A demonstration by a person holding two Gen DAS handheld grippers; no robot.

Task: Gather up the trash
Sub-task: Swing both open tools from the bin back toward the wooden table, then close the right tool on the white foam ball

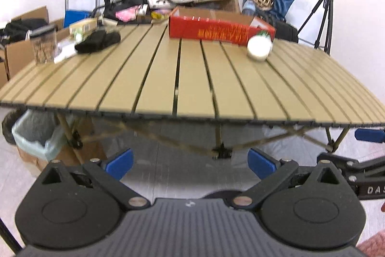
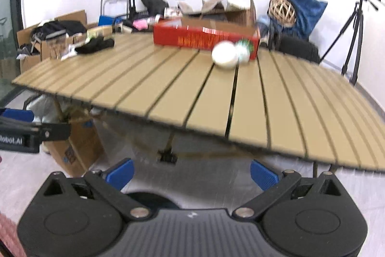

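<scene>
Both tongs are spread wide and hold nothing. The left tongs (image 1: 190,164) and the right tongs (image 2: 192,174) hang low, in front of the desk (image 1: 192,78). A white cup (image 1: 258,48) lies far ahead on the desk, just in front of a red box (image 1: 216,28). A lined bin (image 1: 36,136) sits ahead and left of the left tongs, under the desk edge.

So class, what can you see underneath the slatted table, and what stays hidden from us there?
Under the table are crossed folding legs, a lined bin and a cardboard box at one end. What the bin holds is hidden.
</scene>
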